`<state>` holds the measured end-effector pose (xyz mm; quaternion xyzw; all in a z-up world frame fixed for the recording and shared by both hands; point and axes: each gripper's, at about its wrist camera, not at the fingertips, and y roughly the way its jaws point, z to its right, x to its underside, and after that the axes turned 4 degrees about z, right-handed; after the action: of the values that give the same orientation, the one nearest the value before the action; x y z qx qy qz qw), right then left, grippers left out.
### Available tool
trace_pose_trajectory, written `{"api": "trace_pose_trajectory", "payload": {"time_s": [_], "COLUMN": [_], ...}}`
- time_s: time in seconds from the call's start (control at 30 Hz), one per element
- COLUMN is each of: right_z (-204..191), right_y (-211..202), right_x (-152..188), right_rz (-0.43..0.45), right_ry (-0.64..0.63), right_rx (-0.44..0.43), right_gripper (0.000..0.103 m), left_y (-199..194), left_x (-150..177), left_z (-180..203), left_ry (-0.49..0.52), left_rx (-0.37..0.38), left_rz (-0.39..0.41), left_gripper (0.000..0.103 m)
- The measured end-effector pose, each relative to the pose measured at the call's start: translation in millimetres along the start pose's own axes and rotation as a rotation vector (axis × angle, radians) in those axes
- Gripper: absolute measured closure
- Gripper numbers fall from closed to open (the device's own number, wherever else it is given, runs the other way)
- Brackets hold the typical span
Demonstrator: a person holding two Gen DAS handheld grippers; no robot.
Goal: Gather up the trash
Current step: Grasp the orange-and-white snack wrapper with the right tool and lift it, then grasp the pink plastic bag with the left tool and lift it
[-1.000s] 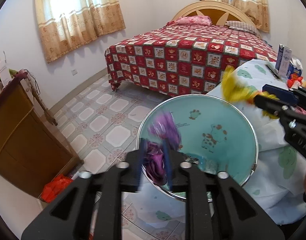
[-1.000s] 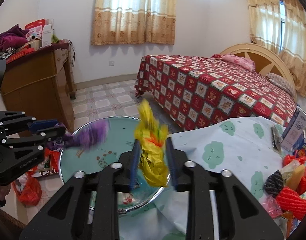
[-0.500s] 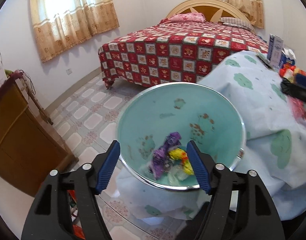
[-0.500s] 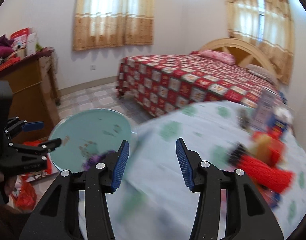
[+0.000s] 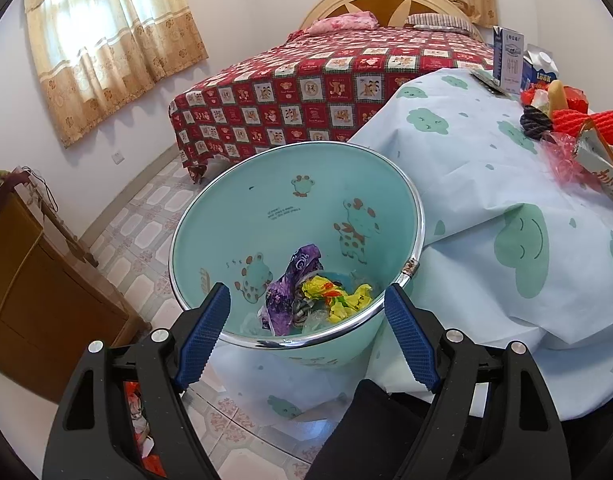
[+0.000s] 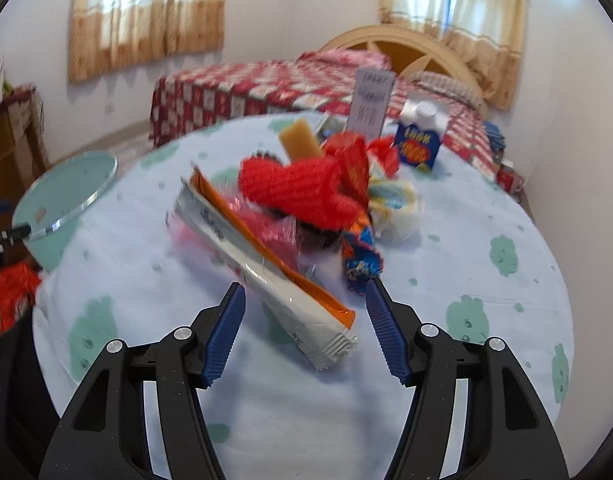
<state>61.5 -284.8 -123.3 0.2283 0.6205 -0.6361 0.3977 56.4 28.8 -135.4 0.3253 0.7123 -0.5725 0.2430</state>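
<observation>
Beside the bed (image 5: 338, 80), both grippers stood empty, their jaws apart and opening with nothing between them. The left gripper (image 5: 306, 320) hung over the bin (image 5: 266, 208), where a purple wrapper (image 5: 294, 280) and a yellow wrapper (image 5: 334, 296) already lay crumpled at the bottom. The right gripper (image 6: 304, 332) pointed at the trash heap (image 6: 306, 200) on the desk (image 6: 466, 360), nearest a long white-and-orange packet (image 6: 266, 272) lying slantwise with its crimped end towards the jaws.

That packet looked light, thin and slick, likely to buckle and slide if pinched flat; a grip across its narrow width near the crimped end seemed the surest hold. Behind it the red mesh sleeve (image 6: 302, 188) appeared soft and springy, and could probably be taken anywhere, though it seemed tangled with crinkled film that might drag along. The blue carton (image 6: 420, 140) stood upright further back, stiffer and easy to tip.

Open cloth lay between jaws and heap, giving a free approach. The bin sat at the desk's left edge, just beside the hanging cloth, its rim close against it; the path from heap to bin looked unobstructed, with the left gripper the one thing to steer around.
</observation>
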Motion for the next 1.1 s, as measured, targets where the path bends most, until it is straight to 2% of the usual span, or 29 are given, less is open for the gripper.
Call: {"api": "trace_pose_trajectory", "payload": {"time_s": [0.03,0.07,0.1,0.3,0.57,0.67,0.73,0.9,1.1], "right_z": [1,1,0,-14,-16,-5,7,61,102], "right_y": [3,6,9,-2,-47,-67,-77,-75,-62], "right_x": [1,2,1,4,0,-1,0,14,32], "right_rz": [-0.013,-0.029,-0.044,-0.043,0.085,0.148,0.174,0.162,0.135], "right_ry": [-0.007,-0.009,-0.003,-0.003,0.083,0.136,0.171,0.310,0.410], "right_rx": [-0.013,-0.033,-0.060,-0.126,-0.121,-0.083,-0.012,0.147,0.221], "right_gripper": [0.042,0.053,0.069,0.090,0.093,0.093,0.093,0.093,0.093], "left_y": [0,0,-1,-4,-15,-17,-19,-18,-1], "left_x": [0,0,0,-5,-27,-40,-52,-76,-95], "left_z": [1,1,2,-1,11,33,56,115,179], "left_ry": [0.002,0.004,0.003,-0.006,-0.010,0.004,0.024,0.064,0.117], "left_rx": [-0.002,-0.003,-0.004,-0.005,0.029,0.064,0.103,0.186,0.267], "left_rz": [-0.001,-0.004,-0.005,0.007,0.057,0.077,0.098,0.129,0.103], "left_gripper": [0.025,0.025,0.025,0.025,0.025,0.025,0.025,0.025,0.025]}}
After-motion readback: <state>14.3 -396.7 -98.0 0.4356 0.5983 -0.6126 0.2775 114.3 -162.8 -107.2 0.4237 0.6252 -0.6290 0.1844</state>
